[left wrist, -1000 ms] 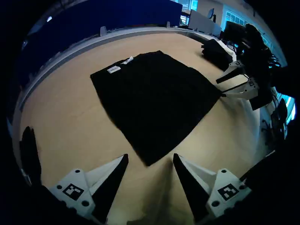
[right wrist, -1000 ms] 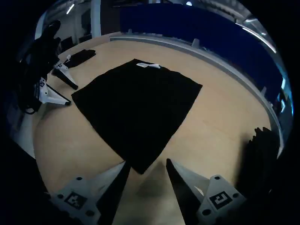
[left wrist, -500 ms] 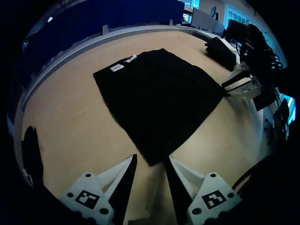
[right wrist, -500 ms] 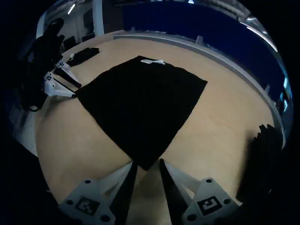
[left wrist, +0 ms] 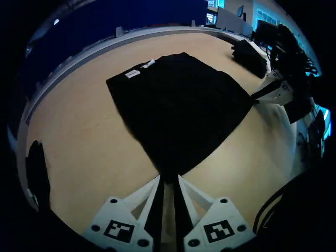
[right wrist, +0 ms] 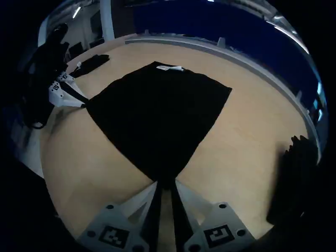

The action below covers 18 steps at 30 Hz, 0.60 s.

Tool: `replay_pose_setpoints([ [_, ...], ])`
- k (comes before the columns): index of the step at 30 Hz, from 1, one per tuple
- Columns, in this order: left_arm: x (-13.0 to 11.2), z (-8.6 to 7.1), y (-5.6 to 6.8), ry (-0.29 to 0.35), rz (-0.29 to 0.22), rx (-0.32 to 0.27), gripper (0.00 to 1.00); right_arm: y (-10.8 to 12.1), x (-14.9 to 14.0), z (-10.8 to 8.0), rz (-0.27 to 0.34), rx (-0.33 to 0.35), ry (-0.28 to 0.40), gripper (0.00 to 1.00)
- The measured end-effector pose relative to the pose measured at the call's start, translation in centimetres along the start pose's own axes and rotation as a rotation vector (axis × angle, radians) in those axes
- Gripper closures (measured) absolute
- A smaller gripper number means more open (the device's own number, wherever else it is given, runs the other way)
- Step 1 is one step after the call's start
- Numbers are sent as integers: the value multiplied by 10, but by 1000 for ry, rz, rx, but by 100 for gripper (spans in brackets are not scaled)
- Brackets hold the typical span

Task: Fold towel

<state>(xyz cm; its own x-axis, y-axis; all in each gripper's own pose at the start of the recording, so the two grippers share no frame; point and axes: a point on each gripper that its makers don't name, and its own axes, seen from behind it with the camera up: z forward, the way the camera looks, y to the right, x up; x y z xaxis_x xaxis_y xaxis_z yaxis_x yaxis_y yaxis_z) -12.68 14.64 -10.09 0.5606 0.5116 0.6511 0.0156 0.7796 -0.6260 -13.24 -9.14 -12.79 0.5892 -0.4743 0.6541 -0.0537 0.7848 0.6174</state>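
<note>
A black towel (left wrist: 180, 109) lies spread flat on the light wooden table (left wrist: 80, 126), with white labels (left wrist: 133, 74) at its far corner. In the left gripper view, my left gripper (left wrist: 169, 179) is shut on the towel's nearest corner. At the right of the same view, my right gripper (left wrist: 255, 97) pinches the towel's side corner, with a dark-sleeved arm behind it. The right gripper view shows the towel (right wrist: 159, 113) again, and my right gripper (right wrist: 166, 184) shut on its near corner. The left gripper (right wrist: 84, 102) holds the corner at the left there.
A stack of dark folded cloth (left wrist: 250, 54) sits on the table beyond the right gripper, also seen as dark cloth (right wrist: 90, 63) in the right gripper view. Another dark pile (right wrist: 294, 176) lies by the table's edge. A blue partition (right wrist: 235, 29) runs behind the curved far edge.
Both grippers went from open to shut, each moving forward onto a towel corner and closing on it. The towel lies as it did.
</note>
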Motion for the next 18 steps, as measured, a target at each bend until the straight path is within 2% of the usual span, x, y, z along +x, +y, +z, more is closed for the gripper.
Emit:
replay_pose_setpoints([
  [6, -1, 0, 3, 5, -11, 2, 91, -1, 0, -1, -3, -1, -2, 87],
  [12, -1, -1, 8, -2, -46, -24, 92, -1, 0, 0, -5, -3, -3, 87],
  [18, -3, -1, 9, -1, -53, -21, 93, 1, 3, -2, 2, 0, 3, 88],
])
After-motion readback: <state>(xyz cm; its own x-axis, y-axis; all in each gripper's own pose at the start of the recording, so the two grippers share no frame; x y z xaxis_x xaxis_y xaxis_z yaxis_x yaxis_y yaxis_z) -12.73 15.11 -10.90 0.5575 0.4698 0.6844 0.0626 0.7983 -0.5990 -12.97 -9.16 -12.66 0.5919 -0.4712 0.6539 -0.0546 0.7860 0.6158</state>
